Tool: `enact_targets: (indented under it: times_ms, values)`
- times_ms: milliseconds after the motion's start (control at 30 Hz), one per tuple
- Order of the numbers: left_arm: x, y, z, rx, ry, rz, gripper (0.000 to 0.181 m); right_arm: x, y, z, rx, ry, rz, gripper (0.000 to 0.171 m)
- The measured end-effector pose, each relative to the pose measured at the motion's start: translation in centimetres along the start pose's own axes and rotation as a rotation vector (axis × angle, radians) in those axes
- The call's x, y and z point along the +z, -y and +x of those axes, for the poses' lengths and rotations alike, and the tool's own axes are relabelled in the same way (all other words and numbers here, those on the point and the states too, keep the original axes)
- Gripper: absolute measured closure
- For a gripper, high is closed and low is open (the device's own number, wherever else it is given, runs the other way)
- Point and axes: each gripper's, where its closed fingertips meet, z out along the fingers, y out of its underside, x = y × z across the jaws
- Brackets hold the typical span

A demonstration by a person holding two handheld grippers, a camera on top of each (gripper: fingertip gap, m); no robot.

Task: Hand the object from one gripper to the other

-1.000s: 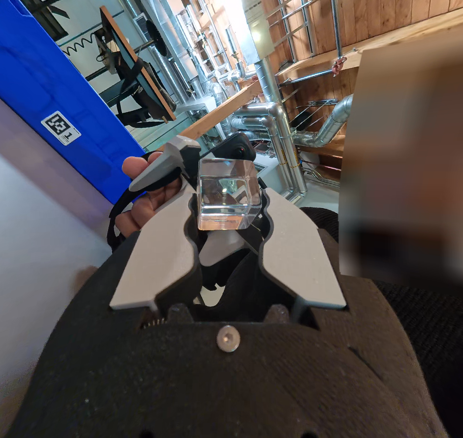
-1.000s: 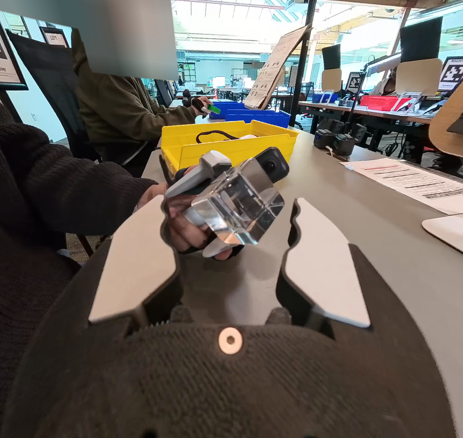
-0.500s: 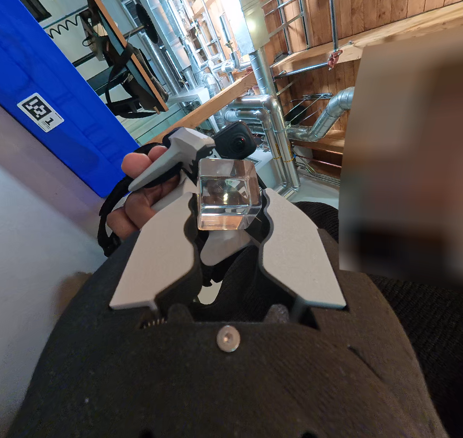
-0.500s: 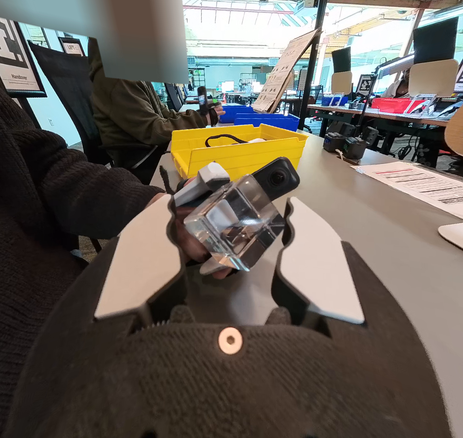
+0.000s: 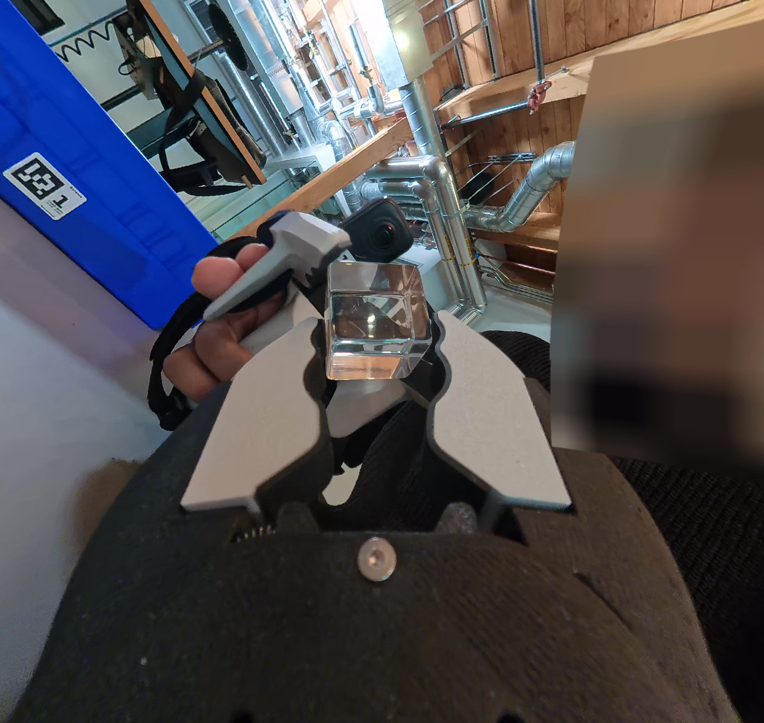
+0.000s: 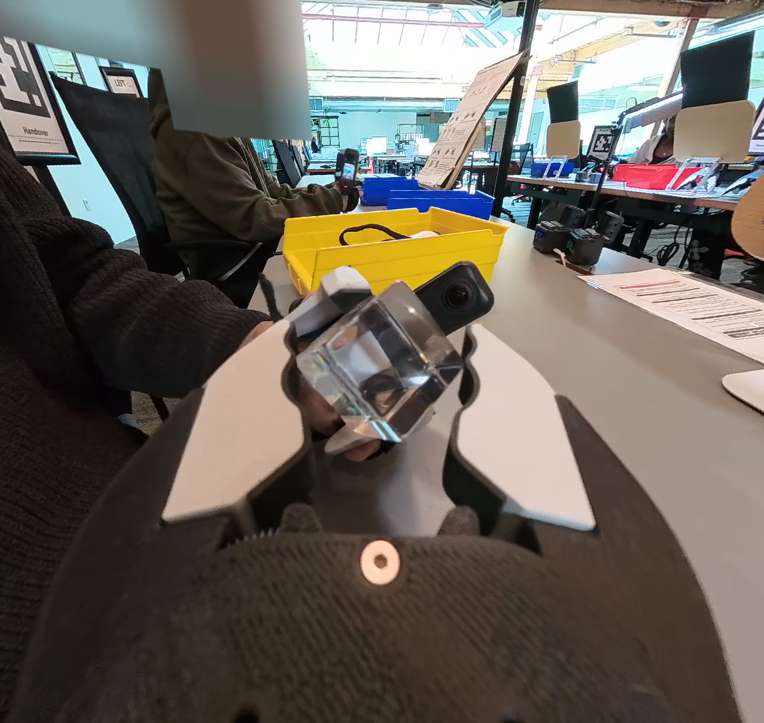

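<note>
Closer now, right gripper (image 6: 378,372) flanks clear glassy cube (image 6: 378,368).

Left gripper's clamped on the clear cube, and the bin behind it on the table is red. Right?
Not quite. The left gripper does clamp the clear cube, but the right wrist view shows the bin behind it on the table is yellow, not red.

Cube (image 6: 378,366) between both grippers' jaws, bin (image 6: 392,254) seemingly behind
</note>
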Motion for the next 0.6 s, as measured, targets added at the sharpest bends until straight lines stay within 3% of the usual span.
enact_targets:
  times_ms: [300,500,600]
  values:
    - [0.0,0.3,0.2,-0.019,-0.020,0.033,0.132,0.0,0.1,0.2,-0.056,-0.044,-0.028,0.097]
    - [-1.1,2.3,-1.2,-0.049,0.062,0.179,0.091,-0.3,-0.2,1.7,-0.068,-0.141,-0.078,0.097]
    - [-2.1,3.4,-2.1,-0.010,0.153,0.244,0.075,-0.5,0.1,2.0,0.026,-0.119,-0.039,0.097]
